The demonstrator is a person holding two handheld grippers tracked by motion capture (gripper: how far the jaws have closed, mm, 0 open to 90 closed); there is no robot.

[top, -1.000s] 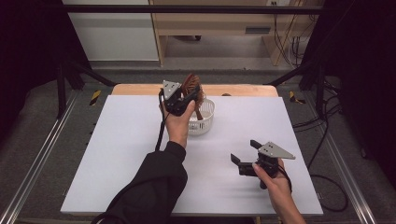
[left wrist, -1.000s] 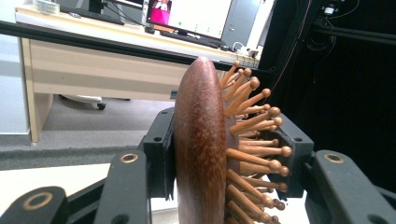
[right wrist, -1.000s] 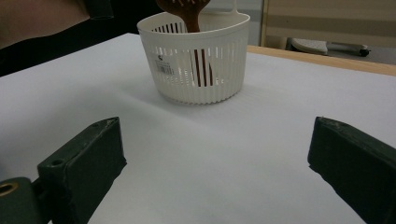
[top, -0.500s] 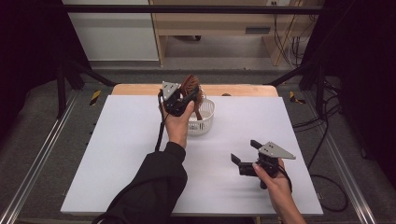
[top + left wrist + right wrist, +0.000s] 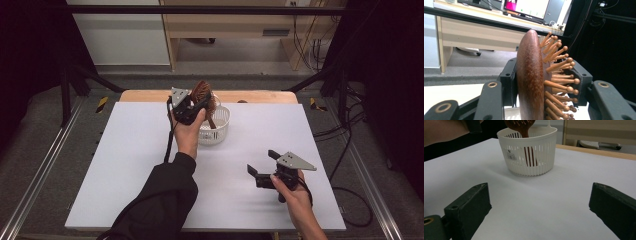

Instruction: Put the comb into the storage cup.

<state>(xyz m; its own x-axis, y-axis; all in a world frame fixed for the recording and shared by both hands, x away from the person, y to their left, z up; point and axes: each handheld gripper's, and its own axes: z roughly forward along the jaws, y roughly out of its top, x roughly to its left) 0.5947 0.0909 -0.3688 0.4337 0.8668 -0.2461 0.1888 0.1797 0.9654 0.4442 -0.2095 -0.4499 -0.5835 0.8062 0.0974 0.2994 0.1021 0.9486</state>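
Observation:
A brown wooden hairbrush (image 5: 202,93) with peg bristles stands upright, its handle down inside a white slotted basket (image 5: 220,131) at the far middle of the table. My left gripper (image 5: 196,102) is shut on the brush head; in the left gripper view the brush head (image 5: 530,77) sits clamped between the two black jaws, bristles (image 5: 559,75) pointing right. My right gripper (image 5: 262,162) stands open low over the table's near right, nothing between its jaws. In the right gripper view the basket (image 5: 531,155) stands ahead, with the brush handle (image 5: 530,155) showing through its slots.
The white table top (image 5: 125,165) has a wooden strip (image 5: 260,96) along its far edge. Metal rails run down both sides. Cables (image 5: 350,150) lie on the floor at the right. A desk (image 5: 474,32) with monitors stands beyond the table.

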